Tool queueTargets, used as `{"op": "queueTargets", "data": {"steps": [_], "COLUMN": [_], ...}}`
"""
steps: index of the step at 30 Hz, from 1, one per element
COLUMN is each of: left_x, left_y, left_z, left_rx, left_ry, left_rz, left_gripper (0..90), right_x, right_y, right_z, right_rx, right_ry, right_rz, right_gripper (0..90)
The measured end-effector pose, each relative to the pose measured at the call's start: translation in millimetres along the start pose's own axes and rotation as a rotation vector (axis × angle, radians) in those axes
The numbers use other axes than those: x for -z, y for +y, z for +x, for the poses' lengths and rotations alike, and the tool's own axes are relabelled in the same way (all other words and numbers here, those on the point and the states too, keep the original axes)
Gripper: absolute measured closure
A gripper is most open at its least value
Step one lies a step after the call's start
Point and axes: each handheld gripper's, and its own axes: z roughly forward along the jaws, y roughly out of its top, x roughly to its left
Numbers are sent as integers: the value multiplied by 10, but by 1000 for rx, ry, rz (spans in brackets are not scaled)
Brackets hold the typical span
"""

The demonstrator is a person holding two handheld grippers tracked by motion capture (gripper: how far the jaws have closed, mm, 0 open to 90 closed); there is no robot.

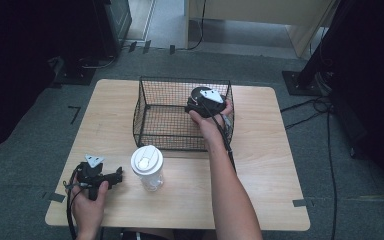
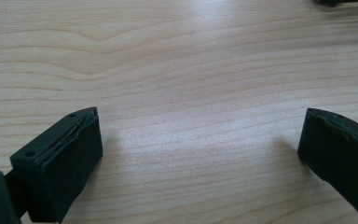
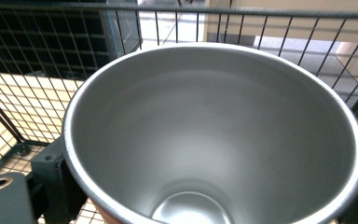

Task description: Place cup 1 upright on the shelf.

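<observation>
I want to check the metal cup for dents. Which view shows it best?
The right gripper view: the metal cup sits close up between the right gripper's jaws, its open mouth and inside plain, with the wire basket behind. In the high view the hand and right gripper cover it. The left gripper view faces bare table.

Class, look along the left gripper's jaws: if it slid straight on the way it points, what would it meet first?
Probably the lidded cup. In the high view the left gripper lies low on the table, jaws open, pointing toward it. Its own view shows bare wood ahead, so the line may pass just beside the cup.
</observation>
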Motion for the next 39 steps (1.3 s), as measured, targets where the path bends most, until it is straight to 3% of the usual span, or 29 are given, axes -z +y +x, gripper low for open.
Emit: {"op": "queueTargets", "data": {"steps": [6, 17, 23, 39], "left_x": [0, 1, 1, 1], "left_y": [0, 0, 0, 0], "left_z": [0, 1, 1, 1], "left_rx": [0, -1, -1, -1], "left_ry": [0, 0, 0, 0], "left_rz": [0, 1, 1, 1], "left_gripper": [4, 5, 4, 4], "right_x": [-31, -32, -8, 150], "right_y": [-27, -40, -16, 161], "right_z": [-3, -3, 12, 31], "right_rx": [2, -8, -9, 21], "right_ry": [-10, 17, 37, 33], "right_rz": [27, 56, 40, -26], "right_gripper": [75, 72, 0, 0]}}
